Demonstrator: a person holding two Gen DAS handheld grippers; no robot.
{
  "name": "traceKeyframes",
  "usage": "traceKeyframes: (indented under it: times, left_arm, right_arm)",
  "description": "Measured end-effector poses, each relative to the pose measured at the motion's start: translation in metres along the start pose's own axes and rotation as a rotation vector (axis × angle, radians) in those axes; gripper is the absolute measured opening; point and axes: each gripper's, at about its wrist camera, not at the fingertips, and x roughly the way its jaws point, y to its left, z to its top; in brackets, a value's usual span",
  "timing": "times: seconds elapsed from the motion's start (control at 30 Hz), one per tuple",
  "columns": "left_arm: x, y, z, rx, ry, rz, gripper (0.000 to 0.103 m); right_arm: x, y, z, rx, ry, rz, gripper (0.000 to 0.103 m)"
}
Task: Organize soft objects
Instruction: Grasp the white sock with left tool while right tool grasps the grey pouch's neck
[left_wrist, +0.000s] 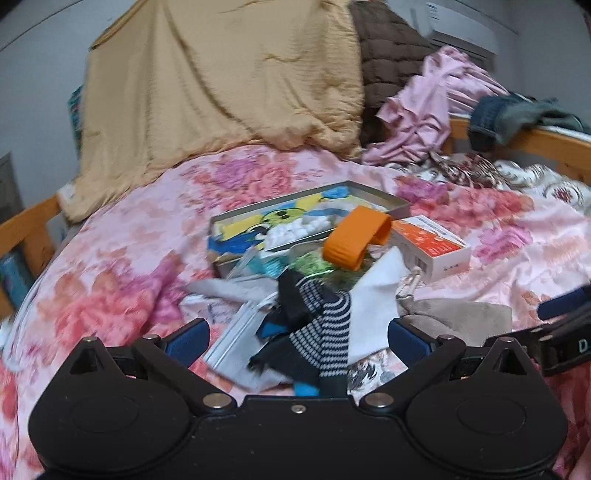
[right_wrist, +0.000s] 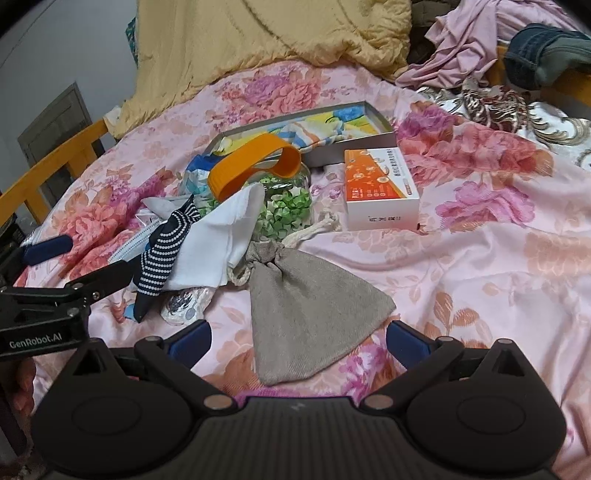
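Note:
A pile of small items lies on a pink floral bedspread (right_wrist: 480, 258). My left gripper (left_wrist: 297, 339) is open, its jaws either side of a navy striped sock (left_wrist: 325, 325), which also shows in the right wrist view (right_wrist: 162, 251). A white cloth (right_wrist: 218, 243) lies beside the sock. My right gripper (right_wrist: 297, 339) is open over a grey drawstring pouch (right_wrist: 310, 314), the jaws apart on each side of it. The pouch also shows in the left wrist view (left_wrist: 465, 317).
A shallow grey box (right_wrist: 354, 147) holds colourful cloths. An orange band (right_wrist: 251, 162) rests on a jar of green paper stars (right_wrist: 288, 210). An orange-white carton (right_wrist: 380, 188) lies to the right. A tan quilt (left_wrist: 221, 81), pink clothes (left_wrist: 436, 110) and wooden bed rails (right_wrist: 48, 173) surround the area.

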Motion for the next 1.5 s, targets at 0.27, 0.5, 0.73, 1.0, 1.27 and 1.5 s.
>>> traceKeyframes:
  times: [0.27,0.5,0.73,1.0,1.27,1.5]
  left_arm:
    - [0.023,-0.006,0.026,0.187,-0.019,-0.097,0.102]
    - [0.048,-0.010,0.044,0.298,0.002,-0.181,0.102]
    - [0.070,-0.026,0.051,0.416,0.070,-0.305,0.102]
    - [0.099,-0.034,0.051,0.448,0.184,-0.380,0.102]
    - [0.110,-0.043,0.050,0.418,0.252,-0.415,0.086]
    - [0.114,-0.049,0.051,0.438,0.308,-0.410,0.054]
  right_arm:
    - [0.027,-0.007,0.030,-0.120,0.048,0.023,0.103]
    - [0.060,-0.022,0.048,-0.255,0.157,0.097,0.103]
    - [0.063,-0.019,0.048,-0.473,0.163,0.237,0.103]
    - [0.077,-0.021,0.043,-0.447,0.248,0.273,0.103]
    - [0.079,-0.023,0.043,-0.417,0.255,0.286,0.102]
    - [0.079,-0.023,0.043,-0.412,0.258,0.281,0.096]
